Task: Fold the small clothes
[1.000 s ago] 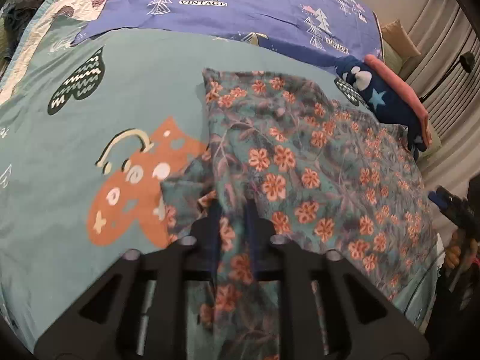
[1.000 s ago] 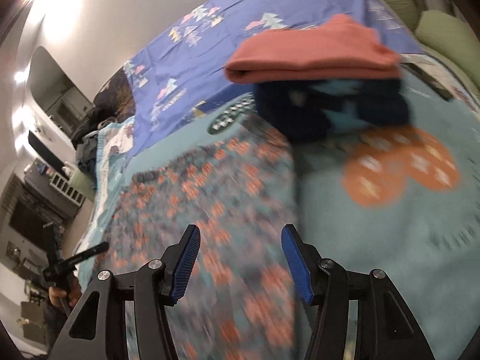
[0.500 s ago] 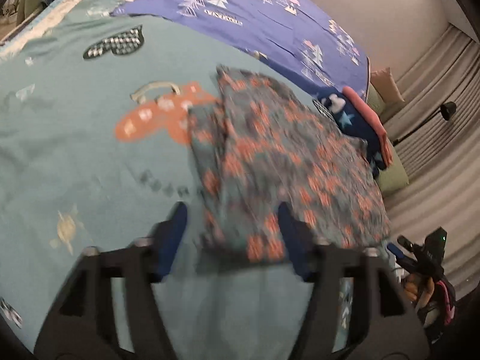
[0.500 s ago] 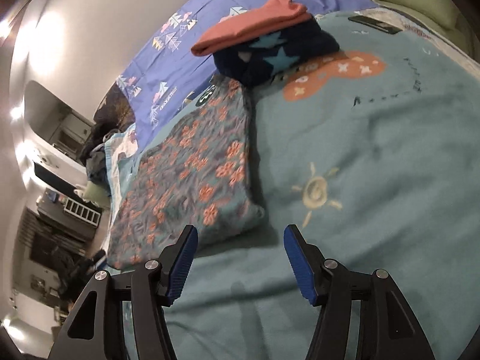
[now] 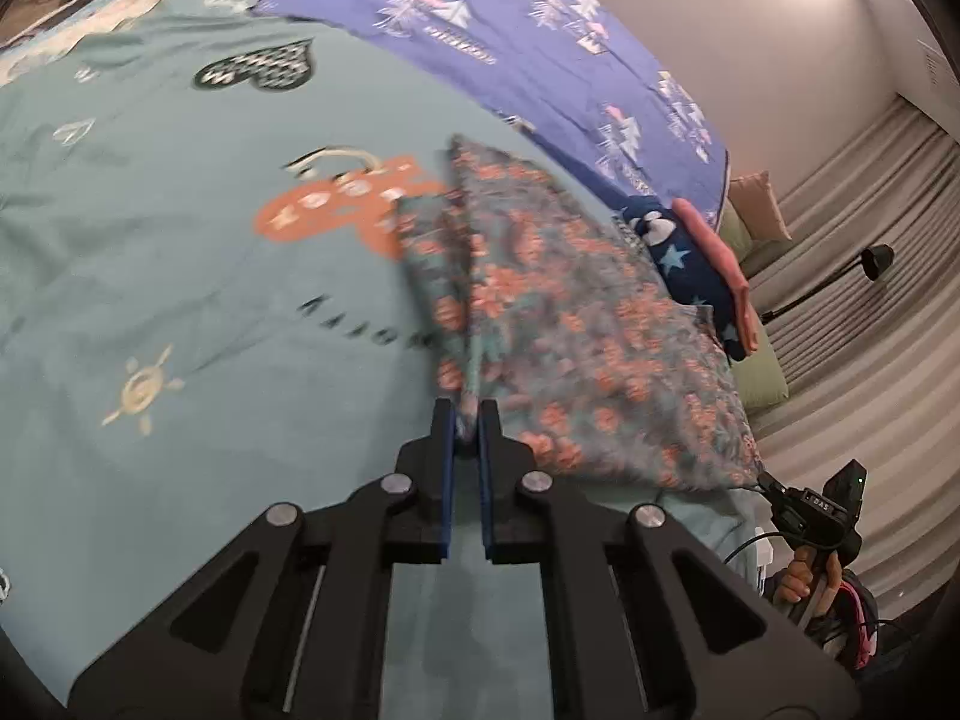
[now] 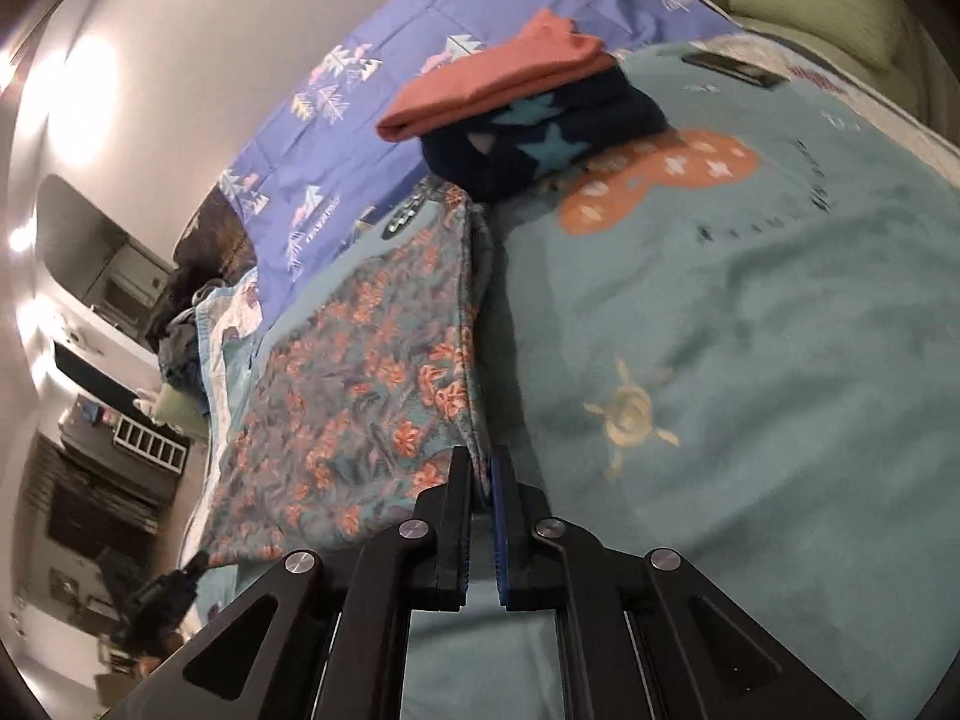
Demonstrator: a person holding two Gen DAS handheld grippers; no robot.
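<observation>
step: gripping near hem of floral garment [image 5: 576,324]; left claw [image 5: 467,420] and right claw [image 6: 480,468] just closed, pinching corners. next, likely: lifting together, folding toward far edge.

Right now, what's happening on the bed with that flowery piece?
A person holding a gripper in each hand is folding the floral garment on the teal blanket. Both jaws have just closed: the left gripper pinches one near corner, and the right gripper pinches the other. The garment lies partly folded, mostly flat. Behind it sits a finished stack, a coral garment on a navy star-print one.
</observation>
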